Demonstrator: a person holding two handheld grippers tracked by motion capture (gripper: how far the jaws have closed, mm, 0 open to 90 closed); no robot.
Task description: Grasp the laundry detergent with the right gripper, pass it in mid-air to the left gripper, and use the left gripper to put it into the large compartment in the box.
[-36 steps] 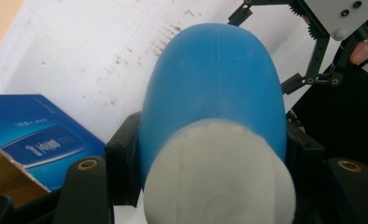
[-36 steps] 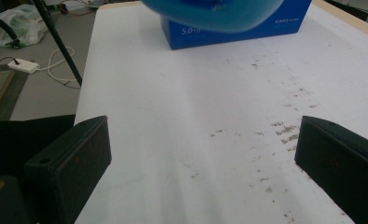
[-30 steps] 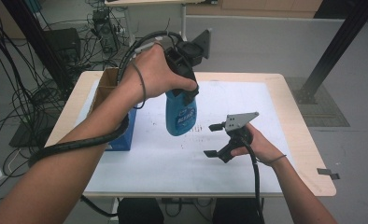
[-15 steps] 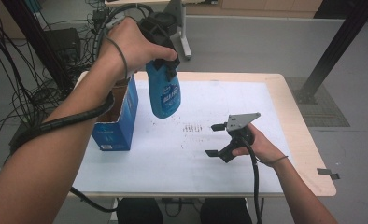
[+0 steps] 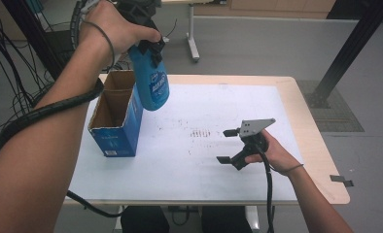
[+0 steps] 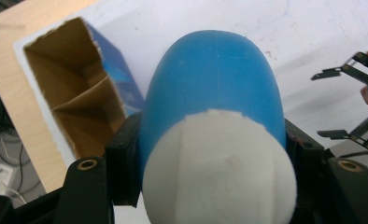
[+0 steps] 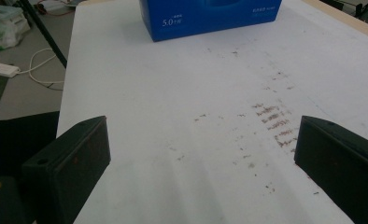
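Bottle (image 5: 153,80) in blue plastic now hangs in the air beside the upper edge of the open box (image 5: 113,141), pinched near its top by the left gripper (image 5: 148,46). A second ago it was low over the white sheet at mid-bench; since then the left hand has carried it up and toward the far-left corner. In the left gripper view the black jaws press on both sides of the bottle, whose white base faces the camera, with the box's cardboard mouth just to its left. That suggests the bottle is being lined up for lowering into the box. The right gripper (image 5: 231,145) rests on the bench (image 5: 306,111), jaws spread and empty, where it was before.
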